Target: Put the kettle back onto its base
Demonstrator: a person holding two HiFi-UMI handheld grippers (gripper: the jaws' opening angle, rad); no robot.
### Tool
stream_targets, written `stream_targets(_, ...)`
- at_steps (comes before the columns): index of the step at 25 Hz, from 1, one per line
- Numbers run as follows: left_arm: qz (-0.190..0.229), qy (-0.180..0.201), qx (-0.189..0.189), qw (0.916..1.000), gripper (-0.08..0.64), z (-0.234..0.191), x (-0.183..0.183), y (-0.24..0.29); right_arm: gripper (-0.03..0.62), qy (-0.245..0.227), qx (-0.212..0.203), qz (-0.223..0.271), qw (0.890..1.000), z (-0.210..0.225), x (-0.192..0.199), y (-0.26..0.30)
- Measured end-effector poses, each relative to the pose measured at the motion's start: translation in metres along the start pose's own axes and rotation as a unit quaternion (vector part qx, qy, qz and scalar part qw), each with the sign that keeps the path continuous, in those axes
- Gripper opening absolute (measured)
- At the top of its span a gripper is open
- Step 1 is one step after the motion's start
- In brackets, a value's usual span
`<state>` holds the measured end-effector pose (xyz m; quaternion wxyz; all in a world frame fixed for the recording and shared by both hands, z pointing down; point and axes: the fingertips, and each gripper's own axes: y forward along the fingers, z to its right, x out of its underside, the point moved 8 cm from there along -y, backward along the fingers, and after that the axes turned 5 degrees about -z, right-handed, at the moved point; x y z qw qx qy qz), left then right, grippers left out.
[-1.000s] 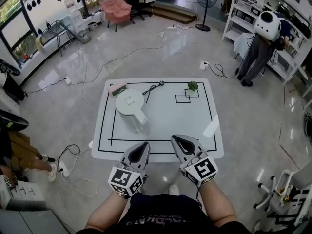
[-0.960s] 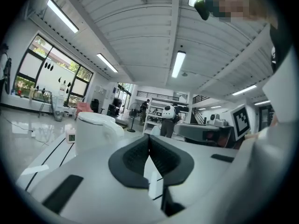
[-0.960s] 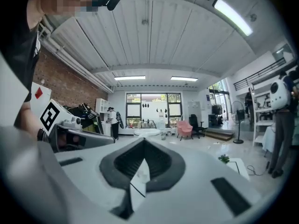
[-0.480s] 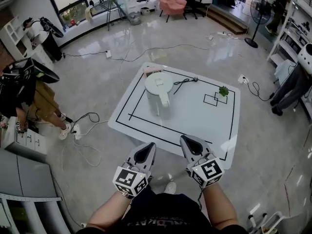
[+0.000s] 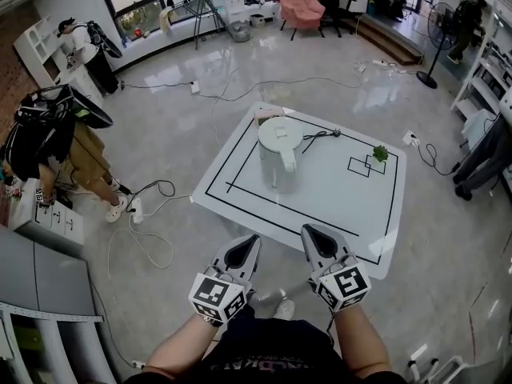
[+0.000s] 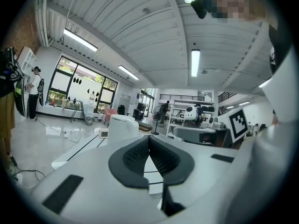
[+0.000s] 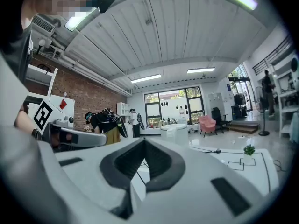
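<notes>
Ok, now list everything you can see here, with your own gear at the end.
Table: one, white with black outline, mid-floor.
Kettle: one, white, table's far left part.
Cable: one, black, on the table right of the kettle.
Plant: one, green, table's far right corner.
Taped squares: two, black outlines, beside the plant.
Armchair: one, pink, far end of the room.
Fan: one, black, far right.
Bystanders: two, carrying black gear, left side.
Left gripper: one, grey with black pads, shut, empty, near the table's edge.
Right gripper: one, same colours, shut, empty, alongside it.
</notes>
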<state>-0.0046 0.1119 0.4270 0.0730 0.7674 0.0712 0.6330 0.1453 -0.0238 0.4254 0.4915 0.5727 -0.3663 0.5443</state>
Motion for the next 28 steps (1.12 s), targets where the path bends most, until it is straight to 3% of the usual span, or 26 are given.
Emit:
stream_targets(14, 0.010, 0.004, 0.012, 0.9999, 0.004, -0.007, -0.009, 0.007, 0.000, -0.001, 0.014, -0.001, 1.000, 0.001, -0.004, 0.003)
stream_targets(28, 0.008, 0.004, 0.001, 1.0000, 0.003, -0.004, -0.009, 0.009, 0.000, 0.002, 0.007, -0.001, 1.000, 0.009, -0.002, 0.004)
